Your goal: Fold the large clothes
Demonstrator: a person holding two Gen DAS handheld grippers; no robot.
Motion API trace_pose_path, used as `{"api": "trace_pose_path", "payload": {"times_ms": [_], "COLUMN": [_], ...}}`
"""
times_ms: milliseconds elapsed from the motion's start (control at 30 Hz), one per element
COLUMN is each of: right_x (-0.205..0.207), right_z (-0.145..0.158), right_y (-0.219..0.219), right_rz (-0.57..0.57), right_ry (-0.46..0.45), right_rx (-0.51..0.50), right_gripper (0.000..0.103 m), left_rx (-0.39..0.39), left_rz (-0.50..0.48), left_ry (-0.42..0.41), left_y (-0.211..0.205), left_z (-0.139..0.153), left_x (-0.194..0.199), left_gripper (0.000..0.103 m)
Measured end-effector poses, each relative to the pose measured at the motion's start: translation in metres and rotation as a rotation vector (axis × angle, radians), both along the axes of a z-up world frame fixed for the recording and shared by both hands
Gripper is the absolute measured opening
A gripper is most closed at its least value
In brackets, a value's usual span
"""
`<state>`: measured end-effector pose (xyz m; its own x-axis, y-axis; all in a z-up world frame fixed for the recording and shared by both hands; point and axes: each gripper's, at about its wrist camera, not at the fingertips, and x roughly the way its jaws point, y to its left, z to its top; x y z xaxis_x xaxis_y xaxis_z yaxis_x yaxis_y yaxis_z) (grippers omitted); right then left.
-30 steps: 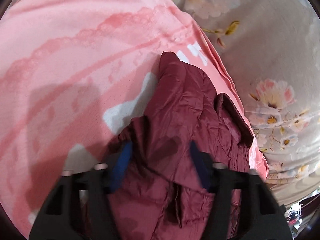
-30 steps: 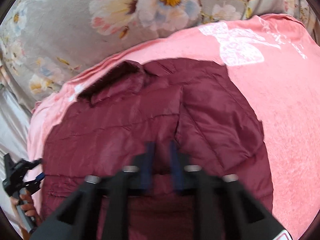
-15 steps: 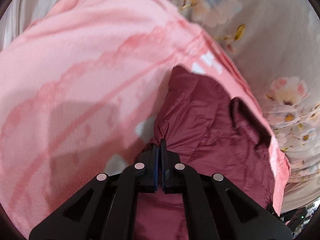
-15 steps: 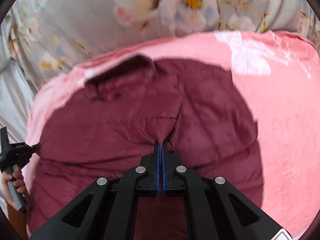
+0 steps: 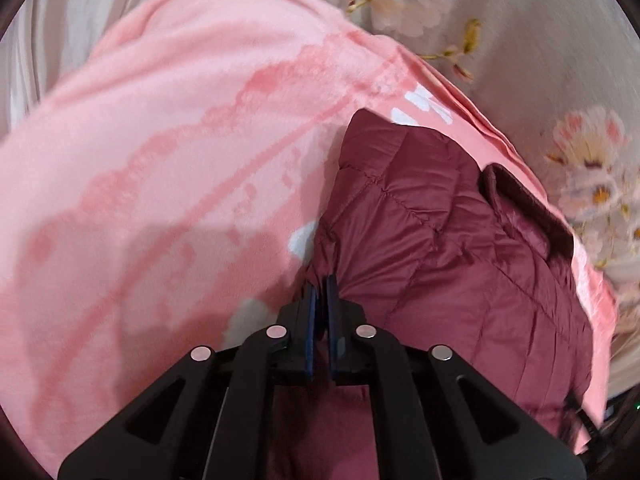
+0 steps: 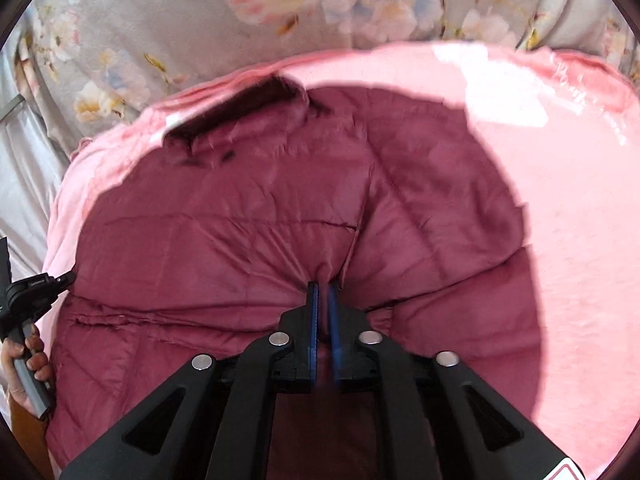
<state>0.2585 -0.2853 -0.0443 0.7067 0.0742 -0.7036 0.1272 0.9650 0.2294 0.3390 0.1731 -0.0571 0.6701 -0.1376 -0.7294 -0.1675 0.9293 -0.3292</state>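
The left gripper (image 5: pixel 320 286) has its blue pads nearly together, pinching a gathered bit of the maroon quilted jacket (image 5: pixel 460 264) at the jacket's left edge, the fabric puckering up into the narrow gap. The right gripper (image 6: pixel 323 292) is likewise clamped on a ridge of the same jacket near the middle of its body, though its jaws are easing apart just now with the cloth still caught between the pads. Creases fan out from both pinch points across the padded panels. From the right wrist view the jacket lies spread wide, its dark collar (image 6: pixel 240 108) at the far end and a puffy sleeve or side panel bulging out to the right. In that same view, off at the left edge, a hand (image 6: pixel 24 368) wraps around the handle of the other gripper. The jacket rests on a pink blanket (image 5: pixel 180 140) with darker pink lacy stripes and white patches, which reaches well beyond the jacket on all sides. Past the blanket's far edge is a grey bedcover (image 6: pixel 180 20) printed with pale flowers.
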Motion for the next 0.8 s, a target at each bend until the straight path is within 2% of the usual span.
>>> {"api": "trace_pose_path", "payload": {"times_ms": [100, 200, 233, 300, 333, 433, 533, 667, 800], "right_x": [-0.011, 0.003, 0.01, 0.026, 0.036, 0.051, 0.054, 0.051, 0.046], "right_z": [0.032, 0.059, 0.062, 0.063, 0.058, 0.039, 0.017, -0.008, -0.017], "right_y": [0.001, 0.008, 0.012, 0.022, 0.028, 0.042, 0.051, 0.061, 0.064], "right_rz": [0.003, 0.03, 0.032, 0.041, 0.047, 0.078, 0.098, 0.114, 0.113], "right_ry": [-0.072, -0.121, -0.125, -0.121, -0.103, -0.046, 0.001, 0.043, 0.04], "right_rx": [-0.006, 0.026, 0.026, 0.01, 0.001, -0.001, 0.003, -0.022, -0.033], "right_gripper": [0.012, 0.012, 0.012, 0.012, 0.012, 0.012, 0.012, 0.011, 0.008], "left_rx": [0.09, 0.091, 0.083, 0.077, 0.084, 0.131, 0.158, 0.203, 0.223], "left_rz": [-0.015, -0.056, -0.097, -0.161, -0.186, -0.257, -0.303, -0.316, -0.334], "left_ry": [-0.077, -0.163, -0.182, -0.175, -0.162, -0.081, -0.027, -0.012, -0.014], "left_y": [-0.004, -0.023, -0.038, -0.066, -0.077, -0.12, -0.143, -0.152, -0.15], "left_z": [0.036, 0.08, 0.093, 0.098, 0.095, 0.063, 0.029, 0.004, -0.006], "left_x": [-0.018, -0.022, -0.018, -0.007, -0.002, 0.015, 0.016, 0.01, 0.006], "left_gripper": [0.015, 0.022, 0.027, 0.029, 0.029, 0.029, 0.029, 0.029, 0.029]}}
